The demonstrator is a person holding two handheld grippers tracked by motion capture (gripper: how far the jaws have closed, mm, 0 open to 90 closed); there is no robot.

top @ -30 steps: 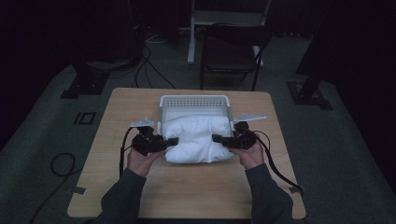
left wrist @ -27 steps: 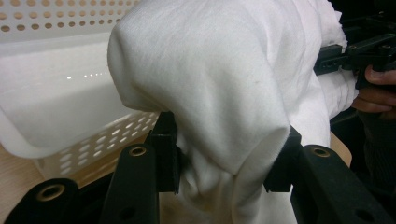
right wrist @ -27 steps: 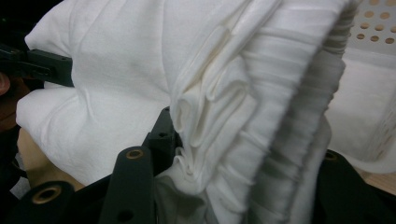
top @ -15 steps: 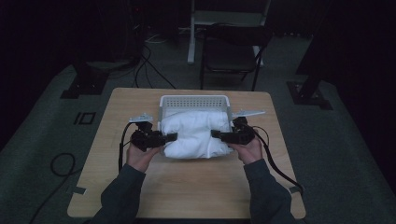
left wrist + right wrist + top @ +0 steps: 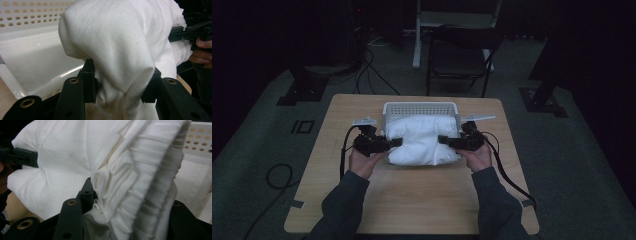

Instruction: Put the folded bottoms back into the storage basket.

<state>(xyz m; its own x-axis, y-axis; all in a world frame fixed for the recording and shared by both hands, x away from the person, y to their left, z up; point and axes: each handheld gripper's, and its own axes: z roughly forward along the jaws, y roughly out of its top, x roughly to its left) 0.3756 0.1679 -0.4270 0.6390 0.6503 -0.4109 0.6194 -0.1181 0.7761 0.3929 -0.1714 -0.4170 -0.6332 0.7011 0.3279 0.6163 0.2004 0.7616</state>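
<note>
A folded white cloth [image 5: 424, 140] hangs partly over the front rim of a white perforated basket [image 5: 420, 107] at the table's middle. My left gripper [image 5: 394, 143] is shut on the cloth's left edge, and its jaws pinch a thick fold of cloth [image 5: 120, 50] above the basket floor [image 5: 37, 60]. My right gripper [image 5: 443, 140] is shut on the cloth's right edge, where bunched layers of cloth [image 5: 120, 175] bulge between its jaws. The basket wall [image 5: 200, 135] shows behind. Across the cloth, the other gripper [image 5: 192, 30] is visible in the left gripper view.
The wooden table [image 5: 412, 200] has bare surface in front of the basket. A dark chair [image 5: 457, 55] stands beyond the far edge. Cables [image 5: 277, 175] lie on the floor at the left.
Both grippers have carried the cloth a little away from me, so more of it now lies over the basket.
</note>
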